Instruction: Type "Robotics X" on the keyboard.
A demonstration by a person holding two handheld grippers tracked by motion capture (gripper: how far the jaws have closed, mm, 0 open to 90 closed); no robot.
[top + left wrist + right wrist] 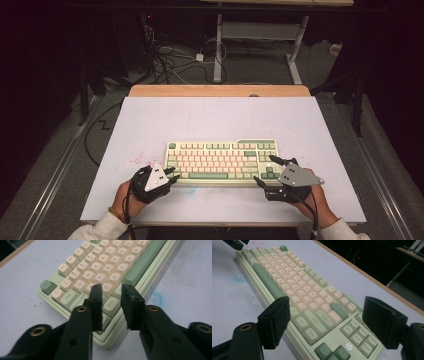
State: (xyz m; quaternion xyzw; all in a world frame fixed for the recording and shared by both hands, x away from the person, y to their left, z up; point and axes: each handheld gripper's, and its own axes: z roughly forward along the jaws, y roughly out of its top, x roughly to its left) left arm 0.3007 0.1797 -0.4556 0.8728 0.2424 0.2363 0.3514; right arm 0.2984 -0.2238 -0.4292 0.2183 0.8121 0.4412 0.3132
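Two grippers are in my hands, one at each end of the keyboard [222, 159], which lies flat on the pale table [150, 125] a little nearer to me than the middle, its long side running left to right across my view.

My left gripper [170, 176] sits at the keyboard's near left corner. In the left gripper view its jaws stand narrow, with a small gap between them, over the bottom-left keys: one fingertip [96, 293] is above the keys just past Caps Lock, the other hangs over the keyboard's front edge beside the Win key. I cannot tell whether the pads press on anything; the Win key and the front rim show through the gap.

My right gripper [263, 171] is at the keyboard's right end, its grey plate on top. In the right gripper view its jaws stand wide apart: one pad [277, 320] hangs at the front edge near the long green space bar, the other is out past the block of keys at the right end. Nothing sits clamped between them; they straddle the right end of the board.

Faint red specks mark the table left of the keyboard, and a blue smudge [239, 277] lies in front of it.
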